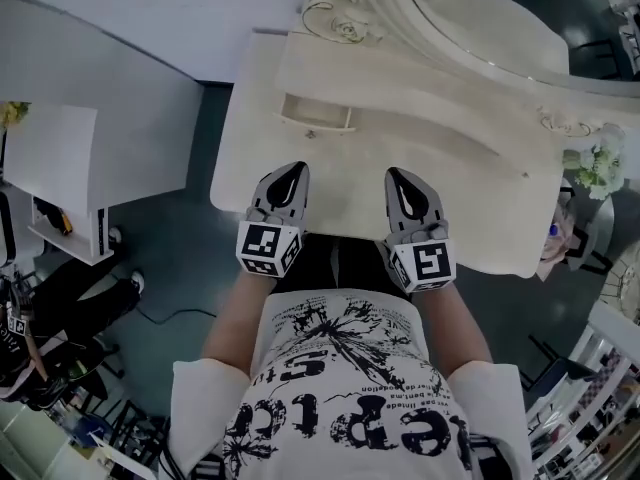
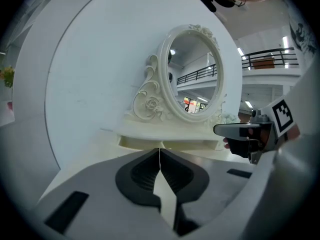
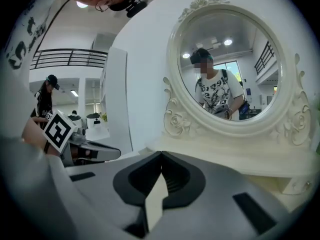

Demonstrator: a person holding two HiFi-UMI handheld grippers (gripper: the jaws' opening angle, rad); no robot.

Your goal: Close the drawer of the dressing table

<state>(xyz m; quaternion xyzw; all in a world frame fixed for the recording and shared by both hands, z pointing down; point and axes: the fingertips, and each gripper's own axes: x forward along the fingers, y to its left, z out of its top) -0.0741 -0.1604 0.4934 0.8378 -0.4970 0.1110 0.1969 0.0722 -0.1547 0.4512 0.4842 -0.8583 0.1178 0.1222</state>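
The cream dressing table fills the head view, its oval mirror at the back. A small drawer stands pulled out from the low shelf under the mirror, left of centre, with a knob on its front. My left gripper hovers over the table's near part, just in front of that drawer, jaws shut and empty. My right gripper is beside it, also shut and empty. The left gripper view shows its shut tips before the open drawer. In the right gripper view the shut tips face the mirror.
A white side cabinet stands to the left of the table. White flowers sit at the table's right end. A person in black is at the lower left, with a cable on the grey floor.
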